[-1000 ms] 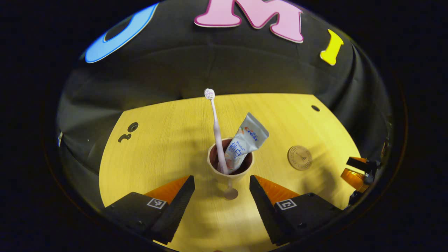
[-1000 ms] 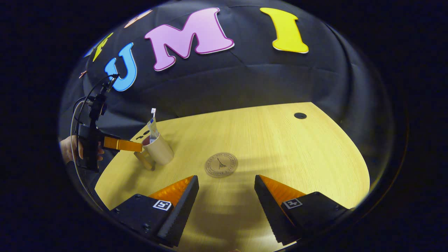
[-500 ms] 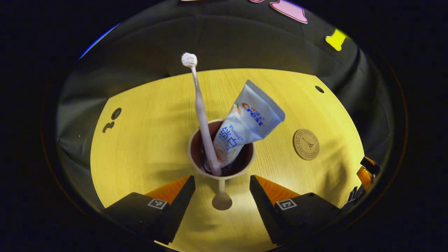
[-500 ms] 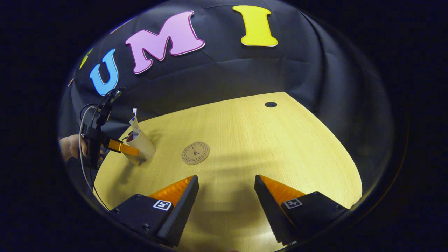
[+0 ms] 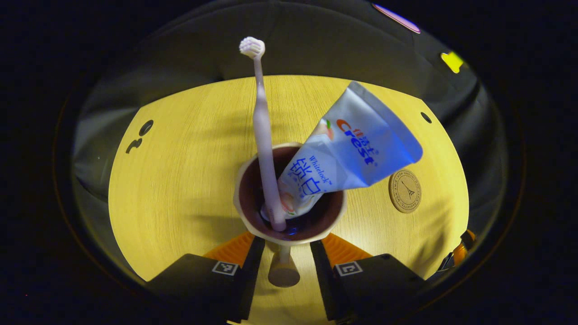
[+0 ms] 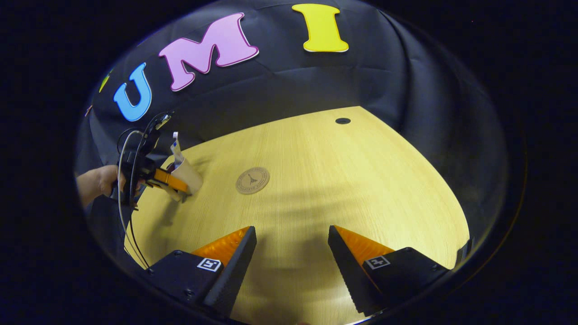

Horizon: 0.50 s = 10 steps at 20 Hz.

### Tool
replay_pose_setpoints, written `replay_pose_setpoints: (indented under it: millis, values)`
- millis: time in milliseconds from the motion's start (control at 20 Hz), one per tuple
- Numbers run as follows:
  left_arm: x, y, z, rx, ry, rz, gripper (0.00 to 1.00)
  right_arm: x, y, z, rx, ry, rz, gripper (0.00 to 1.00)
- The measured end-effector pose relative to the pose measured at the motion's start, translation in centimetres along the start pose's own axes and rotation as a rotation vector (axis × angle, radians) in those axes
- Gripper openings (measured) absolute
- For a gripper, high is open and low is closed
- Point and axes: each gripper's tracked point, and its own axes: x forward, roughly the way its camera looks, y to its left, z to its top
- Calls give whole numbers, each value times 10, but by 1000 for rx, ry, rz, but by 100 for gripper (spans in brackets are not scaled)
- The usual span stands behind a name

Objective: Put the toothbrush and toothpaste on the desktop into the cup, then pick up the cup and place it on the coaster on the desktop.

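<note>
On my left gripper view the cup [image 5: 289, 228] stands upright on the bench [image 5: 180, 180], mouth toward the camera, dark inside. The toothbrush [image 5: 263, 135] stands in it with its long axis running toward 12 o'clock, bristle head at the top, foot in the cup's bottom. The toothpaste [image 5: 347, 151] leans out of the cup toward 2 o'clock, flat crimped end up, cap end down inside.

The cup's handle [image 5: 283, 271] points toward 6 o'clock and sits between the 2 fingers of my left gripper [image 5: 283, 266]. The jaws are narrow and lie close along either side of the handle, right under the cup's rim; I cannot tell whether both fingers actually press on it.

The coaster [image 5: 405, 190] lies flat at 3 o'clock from the cup, apart from it.

On my right gripper view, the right gripper [image 6: 292, 264] hangs over bare bench with its jaws wide and nothing between them. At 10 o'clock I see a hand [image 6: 97, 183] gripping the left gripper [image 6: 169, 180] level against the cup [image 6: 187, 174]; the coaster [image 6: 253, 180] sits near 11 o'clock.
</note>
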Motion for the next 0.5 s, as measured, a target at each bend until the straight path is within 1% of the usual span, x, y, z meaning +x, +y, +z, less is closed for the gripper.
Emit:
replay_pose_setpoints:
  millis: [50, 100, 200, 250, 300, 350, 450, 500]
  values:
    - [2, -1, -4, -7, 21, -2, 60, -2, 3, -6, 2, 16, 5, 99]
    - [1, 3, -6, -9, 38, 17, 46, -4, 5, -11, 10, 27, 10, 98]
    - [3, 0, -8, -6, 47, 17, 29, -6, 11, -16, 36, 42, 17, 98]
    - [2, 2, -9, 0, 51, 18, 33, -8, 13, -16, 41, 41, 17, 98]
    - [3, 2, -8, 1, 51, 19, 33, -9, 14, -15, 43, 35, 14, 99]
    - [2, 2, -8, 6, 48, 20, 36, -10, 14, -12, 43, 28, 10, 98]
    - [2, 2, -7, 7, 40, 17, 26, -12, 11, -8, 43, 14, -1, 98]
    - [2, 0, -7, 5, 39, 15, 34, -13, 7, -6, 43, 8, -8, 98]
